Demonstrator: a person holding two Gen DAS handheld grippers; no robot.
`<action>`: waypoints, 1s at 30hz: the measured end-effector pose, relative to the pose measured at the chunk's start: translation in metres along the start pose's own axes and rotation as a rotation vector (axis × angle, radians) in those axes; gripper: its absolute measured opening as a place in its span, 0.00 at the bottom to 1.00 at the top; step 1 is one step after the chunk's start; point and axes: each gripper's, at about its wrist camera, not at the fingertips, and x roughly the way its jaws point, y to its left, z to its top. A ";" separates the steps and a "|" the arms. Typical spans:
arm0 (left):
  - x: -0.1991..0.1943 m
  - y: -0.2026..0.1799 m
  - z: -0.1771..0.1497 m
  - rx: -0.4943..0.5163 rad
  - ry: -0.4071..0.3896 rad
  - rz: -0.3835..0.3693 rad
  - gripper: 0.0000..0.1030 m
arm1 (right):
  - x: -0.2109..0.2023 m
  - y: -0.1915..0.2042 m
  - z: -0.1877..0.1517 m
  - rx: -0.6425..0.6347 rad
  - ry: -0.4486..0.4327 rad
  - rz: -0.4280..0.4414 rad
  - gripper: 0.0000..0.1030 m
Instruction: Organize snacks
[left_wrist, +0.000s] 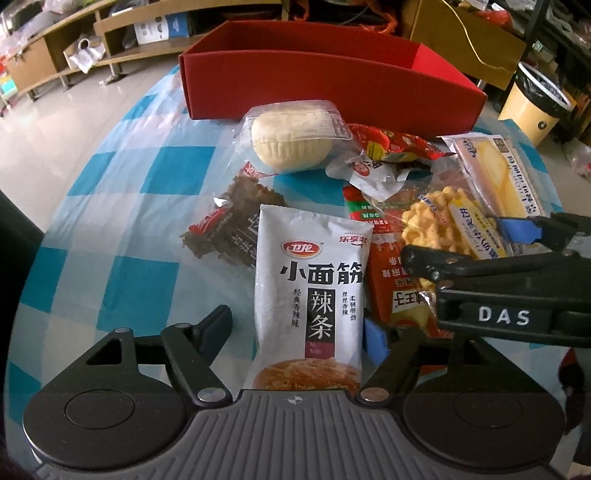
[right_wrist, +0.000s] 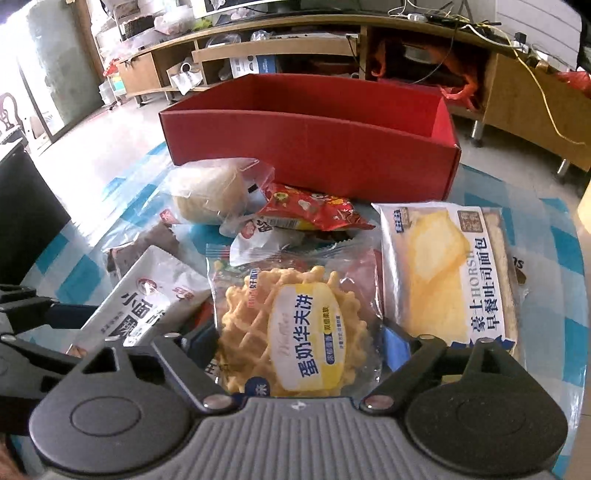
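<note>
Checked blue-and-white tabletop (left_wrist: 122, 206) carried a snack heap just before the red box (left_wrist: 295, 85). Left gripper (left_wrist: 295, 325) – jaws apart, straddling the white spicy-strip pouch (left_wrist: 314, 291), no squeeze evident. Right gripper (right_wrist: 299, 343) likewise around the waffle packet (right_wrist: 295, 332) – light, crinkly, brittle inside; take by the edges.

Lighting, as I read both feeds: bright daylight entering upper left, blown out to white on the floor (right_wrist: 110, 155) in the right wrist view. Glare: soft sheen on the plastic-covered tabletop (left_wrist: 110, 229) and snack wrappers. Shadows: faint, diffuse. Distortion: strong fisheye bowing, dark vignetted corners. Focus: centre sharp; the shelving (right_wrist: 258, 48) behind is softer.
</note>
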 end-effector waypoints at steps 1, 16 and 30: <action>0.000 -0.001 0.001 0.001 0.001 0.000 0.76 | -0.001 -0.002 0.000 0.010 0.000 0.005 0.80; -0.011 -0.001 0.003 -0.024 0.000 0.010 0.58 | -0.031 -0.018 -0.006 0.068 -0.014 0.054 0.75; -0.049 0.006 0.004 -0.149 -0.045 -0.117 0.55 | -0.065 -0.026 -0.004 0.100 -0.091 0.090 0.75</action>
